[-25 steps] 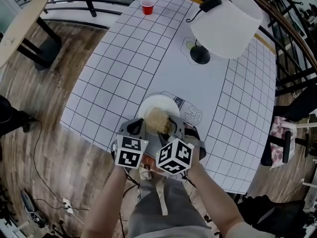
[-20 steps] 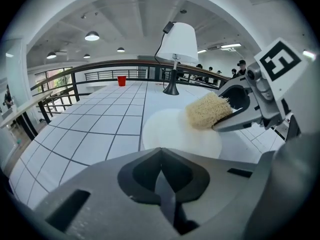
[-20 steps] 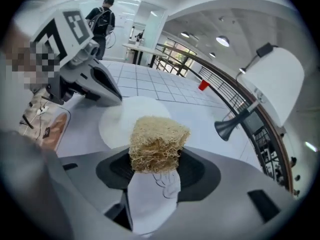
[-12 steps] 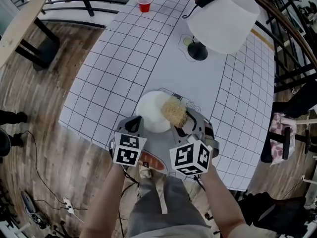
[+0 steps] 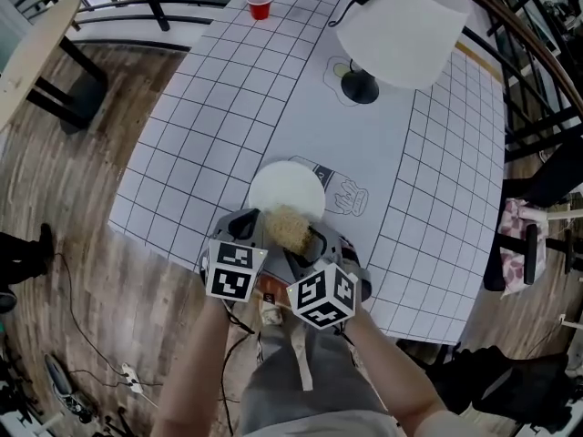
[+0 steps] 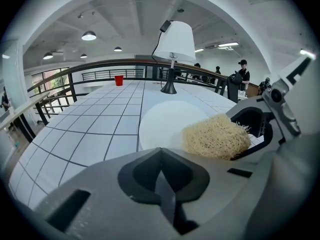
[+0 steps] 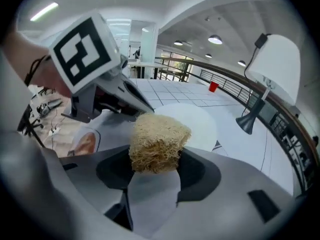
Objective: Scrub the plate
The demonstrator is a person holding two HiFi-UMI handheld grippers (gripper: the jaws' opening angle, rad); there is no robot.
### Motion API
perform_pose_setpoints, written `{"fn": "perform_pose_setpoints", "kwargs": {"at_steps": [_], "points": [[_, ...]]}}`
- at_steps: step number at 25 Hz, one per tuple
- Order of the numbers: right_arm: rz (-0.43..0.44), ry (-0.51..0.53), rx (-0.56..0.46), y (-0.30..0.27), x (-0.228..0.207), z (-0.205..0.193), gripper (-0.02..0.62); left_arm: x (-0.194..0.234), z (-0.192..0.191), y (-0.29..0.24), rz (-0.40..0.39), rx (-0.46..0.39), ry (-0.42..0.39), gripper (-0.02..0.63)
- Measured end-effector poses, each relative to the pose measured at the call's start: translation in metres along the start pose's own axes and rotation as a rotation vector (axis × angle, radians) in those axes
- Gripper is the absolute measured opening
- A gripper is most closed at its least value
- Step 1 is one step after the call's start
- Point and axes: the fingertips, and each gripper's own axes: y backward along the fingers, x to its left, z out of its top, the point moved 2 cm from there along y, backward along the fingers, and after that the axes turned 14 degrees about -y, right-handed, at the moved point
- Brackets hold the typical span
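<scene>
Fingers of the right gripper [image 7: 154,176] pinch a straw-coloured scrub pad [image 5: 288,227] at the near rim of the white plate [image 5: 285,185]. Fingers of the left gripper [image 6: 161,184] are pressed together, empty, just left of the pad. The plate sits close to the desk's [image 5: 228,107] near edge. Bare gridded desk stretches beyond it to a lamp [image 5: 401,25] and a red cup [image 5: 260,5].

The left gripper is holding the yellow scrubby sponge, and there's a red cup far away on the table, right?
Not quite. The right gripper is the one holding the scrubby sponge; the right gripper view shows it pinched between that gripper's jaws. The left gripper has its jaws together with nothing between them. The red cup does stand at the far end of the table.
</scene>
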Motion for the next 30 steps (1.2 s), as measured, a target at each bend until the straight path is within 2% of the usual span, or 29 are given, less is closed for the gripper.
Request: {"fn": "perform_pose_setpoints", "kwargs": {"at_steps": [5, 10, 16, 19, 24, 28, 30], "points": [[-0.058, 0.096, 0.021, 0.004, -0.015, -0.009, 0.230, -0.001, 0.000, 0.000, 0.021, -0.004, -0.019, 0.014], [-0.163, 0.035, 0.033, 0.015, -0.059, -0.019, 0.230, -0.002, -0.001, -0.002, 0.043, -0.012, -0.043, 0.014], [-0.284, 0.020, -0.003, 0.036, -0.089, -0.016, 0.232, -0.007, -0.003, 0.001, 0.013, -0.017, -0.064, 0.014], [-0.292, -0.012, -0.033, 0.056, -0.093, -0.009, 0.232, -0.015, 0.006, 0.014, 0.026, -0.050, -0.081, 0.014], [-0.293, -0.031, -0.099, 0.094, -0.094, 0.011, 0.232, -0.013, 0.041, 0.057, 0.096, -0.133, -0.117, 0.014], [-0.281, -0.055, -0.176, 0.129, -0.089, 0.032, 0.232, -0.012, 0.068, 0.096, 0.114, -0.211, -0.043, 0.014], [-0.262, -0.074, -0.223, 0.147, -0.085, 0.046, 0.232, -0.013, 0.084, 0.118, 0.115, -0.281, 0.012, 0.014]]}}
